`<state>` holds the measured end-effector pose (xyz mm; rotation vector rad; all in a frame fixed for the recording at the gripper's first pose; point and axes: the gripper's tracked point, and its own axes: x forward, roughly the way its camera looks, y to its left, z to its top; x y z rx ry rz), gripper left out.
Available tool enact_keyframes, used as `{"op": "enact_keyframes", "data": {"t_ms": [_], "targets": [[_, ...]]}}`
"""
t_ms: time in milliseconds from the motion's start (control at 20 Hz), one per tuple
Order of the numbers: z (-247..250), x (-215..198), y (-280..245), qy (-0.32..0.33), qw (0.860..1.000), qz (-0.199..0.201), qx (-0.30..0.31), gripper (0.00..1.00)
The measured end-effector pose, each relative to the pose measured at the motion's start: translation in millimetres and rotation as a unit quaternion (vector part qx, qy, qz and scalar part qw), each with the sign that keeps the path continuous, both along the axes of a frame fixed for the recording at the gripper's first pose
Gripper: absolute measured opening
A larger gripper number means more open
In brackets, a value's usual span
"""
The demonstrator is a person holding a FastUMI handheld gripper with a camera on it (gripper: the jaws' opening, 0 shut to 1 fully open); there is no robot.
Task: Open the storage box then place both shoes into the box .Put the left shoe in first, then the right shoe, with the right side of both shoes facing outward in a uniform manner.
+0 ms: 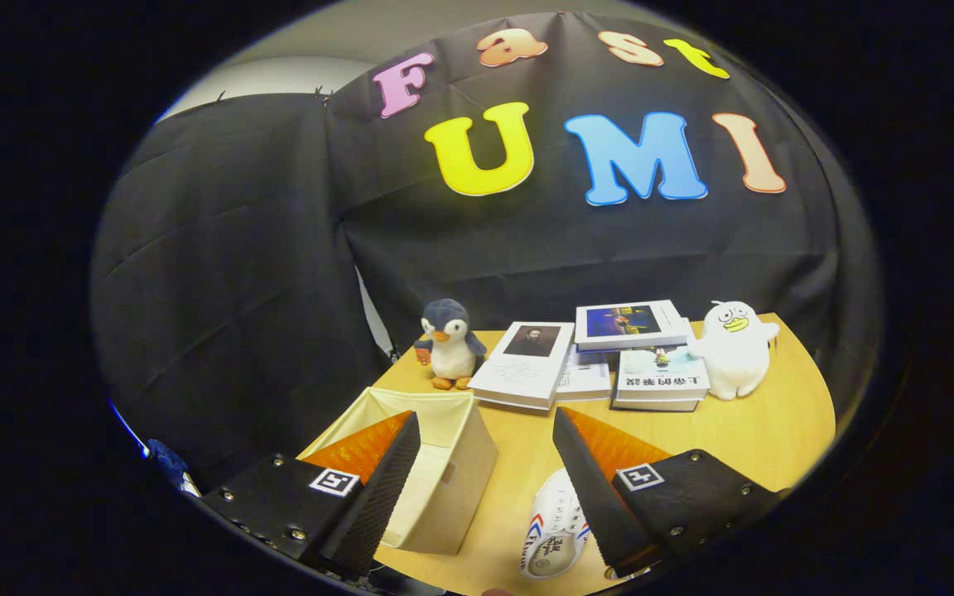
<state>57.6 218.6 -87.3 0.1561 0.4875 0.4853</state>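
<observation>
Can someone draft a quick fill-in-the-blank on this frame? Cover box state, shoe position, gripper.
1. The fabric storage box on the wooden table has its top ____.
2. The white shoe lies between the gripper fingers, beside the box, not ____ it.
3. The gripper's jaws stand ____, holding nothing.
4. The penguin plush stands beyond the box, next to the ____.

Missing: open; inside; open; books

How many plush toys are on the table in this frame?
2. A penguin toy stands beyond the open storage box, left of the books. A white duck toy stands right of the books. The gripper is open, holding nothing.
</observation>
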Motion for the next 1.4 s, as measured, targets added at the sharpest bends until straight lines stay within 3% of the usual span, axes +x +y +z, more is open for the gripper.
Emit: {"op": "enact_keyframes", "data": {"t_ms": [400, 1000, 1150, 1300, 1350, 1400], "targets": [[-87.2, 26.7, -55.6, 0.054, 0.997, -0.048, -0.021, 0.97], [-215.0, 12.4, -71.7, 0.168, 0.983, -0.045, -0.064, 0.97], [-236.5, 6.9, -71.3, 0.195, 0.977, -0.044, -0.069, 0.88], [-250.4, 2.9, -65.6, 0.217, 0.974, -0.038, -0.061, 0.87], [-250.7, 2.0, -65.7, 0.221, 0.973, -0.040, -0.058, 0.75], [-252.3, 1.6, -64.8, 0.227, 0.972, -0.040, -0.056, 0.73]]}}
